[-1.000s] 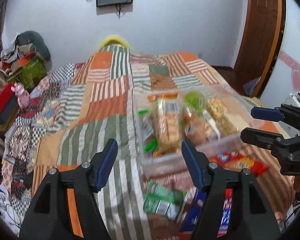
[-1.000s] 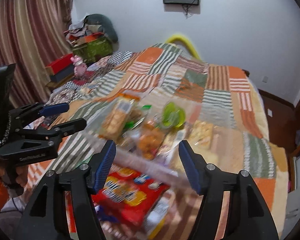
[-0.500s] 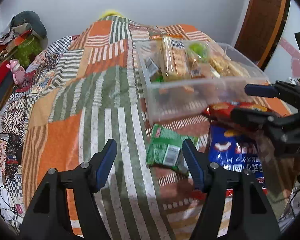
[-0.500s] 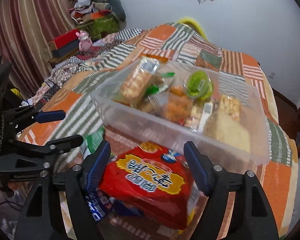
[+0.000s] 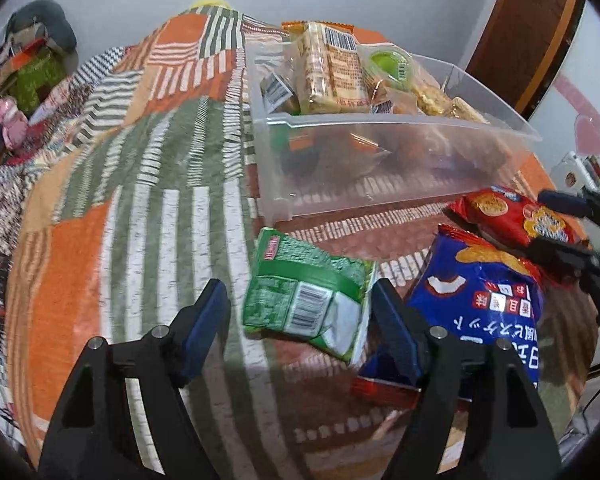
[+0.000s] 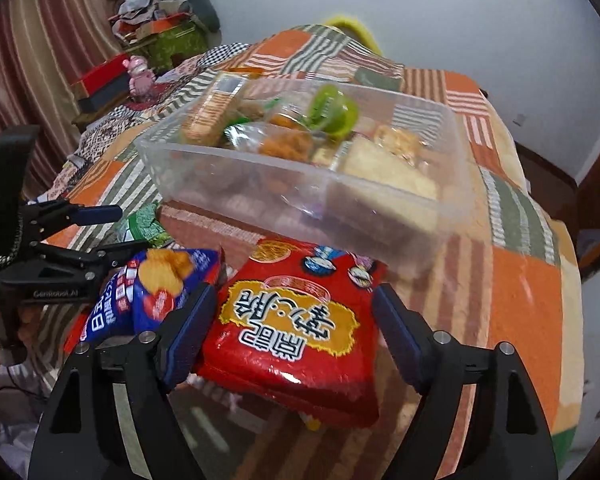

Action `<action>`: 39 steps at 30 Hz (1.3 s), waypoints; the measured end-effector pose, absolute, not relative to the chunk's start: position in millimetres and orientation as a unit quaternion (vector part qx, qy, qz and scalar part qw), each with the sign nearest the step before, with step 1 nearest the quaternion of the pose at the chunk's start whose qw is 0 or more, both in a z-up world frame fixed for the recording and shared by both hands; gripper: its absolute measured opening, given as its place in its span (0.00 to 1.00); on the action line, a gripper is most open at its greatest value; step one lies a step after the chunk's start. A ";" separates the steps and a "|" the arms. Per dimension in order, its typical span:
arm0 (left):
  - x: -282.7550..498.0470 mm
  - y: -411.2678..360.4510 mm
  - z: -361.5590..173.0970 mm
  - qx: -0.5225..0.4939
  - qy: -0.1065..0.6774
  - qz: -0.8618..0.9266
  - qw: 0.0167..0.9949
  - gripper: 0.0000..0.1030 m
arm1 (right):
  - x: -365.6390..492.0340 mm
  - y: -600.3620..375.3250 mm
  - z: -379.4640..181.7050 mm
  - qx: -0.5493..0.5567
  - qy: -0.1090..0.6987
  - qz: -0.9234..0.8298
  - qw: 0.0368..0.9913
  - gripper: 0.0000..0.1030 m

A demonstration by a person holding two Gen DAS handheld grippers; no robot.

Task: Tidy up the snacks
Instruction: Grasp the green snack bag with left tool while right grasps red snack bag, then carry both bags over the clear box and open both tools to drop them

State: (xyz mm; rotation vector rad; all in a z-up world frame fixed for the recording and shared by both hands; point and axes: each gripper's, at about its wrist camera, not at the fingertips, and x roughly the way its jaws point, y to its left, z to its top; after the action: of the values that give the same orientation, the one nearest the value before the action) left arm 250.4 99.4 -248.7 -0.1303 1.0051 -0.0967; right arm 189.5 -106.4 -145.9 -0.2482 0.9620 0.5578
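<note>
A clear plastic bin holding several snack packs sits on the patchwork bedspread; it also shows in the right wrist view. In front of it lie a green snack pack, a blue chip bag and a red snack bag. My left gripper is open with its fingers on either side of the green pack. My right gripper is open with its fingers on either side of the red bag. The red bag also shows in the left wrist view.
The bedspread stretches away to the left and behind the bin. A pink toy and boxes stand at the bed's far left side. A wooden door is at the right. The bed's edge is close on the right.
Both grippers have dropped down and forward toward the loose packs before the bin. The left one now straddles the green pack, the right one the red bag. Both stayed open.
</note>
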 end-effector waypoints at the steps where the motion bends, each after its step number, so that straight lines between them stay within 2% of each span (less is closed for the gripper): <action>1: 251.2 98.0 -249.9 -0.062 0.482 -0.048 0.873 0.73 | 188.8 -109.3 -146.5 -0.114 0.457 0.263 0.842 0.79; 5: 251.7 91.2 -251.7 -0.055 0.478 -0.049 0.875 0.73 | 186.8 -120.0 -149.1 -0.096 0.465 0.257 0.842 0.84; 8: 247.4 87.7 -251.5 -0.057 0.475 -0.056 0.876 0.59 | 187.3 -122.3 -150.8 -0.083 0.469 0.254 0.842 0.89; 14: 233.6 77.4 -244.7 -0.033 0.469 -0.063 0.880 0.49 | 190.4 -120.4 -158.6 -0.065 0.477 0.252 0.839 0.91; 16: 229.6 77.4 -242.9 -0.031 0.467 -0.061 0.881 0.48 | 190.8 -117.8 -159.4 -0.067 0.477 0.251 0.839 0.90; 18: 225.9 78.4 -240.6 -0.038 0.468 -0.061 0.881 0.47 | 192.5 -115.4 -161.9 -0.065 0.483 0.258 0.834 0.79; 19: 224.3 79.2 -239.7 -0.041 0.468 -0.060 0.881 0.47 | 193.6 -115.2 -163.8 -0.059 0.489 0.266 0.829 0.70; 24: 218.1 81.4 -232.3 -0.044 0.464 -0.050 0.884 0.47 | 190.1 -121.1 -163.0 -0.043 0.486 0.265 0.832 0.61; 29: 215.2 84.1 -214.7 -0.045 0.449 -0.044 0.891 0.47 | 184.5 -136.5 -156.2 -0.029 0.475 0.263 0.839 0.58; 39: 217.0 77.3 -171.4 -0.041 0.411 -0.042 0.910 0.47 | 169.6 -154.9 -129.2 -0.016 0.441 0.267 0.857 0.57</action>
State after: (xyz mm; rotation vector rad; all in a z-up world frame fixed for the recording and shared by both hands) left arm 217.0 77.3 -171.4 -0.0838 0.8472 -0.0868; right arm 169.6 -154.9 -129.2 -0.0337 0.9274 0.5605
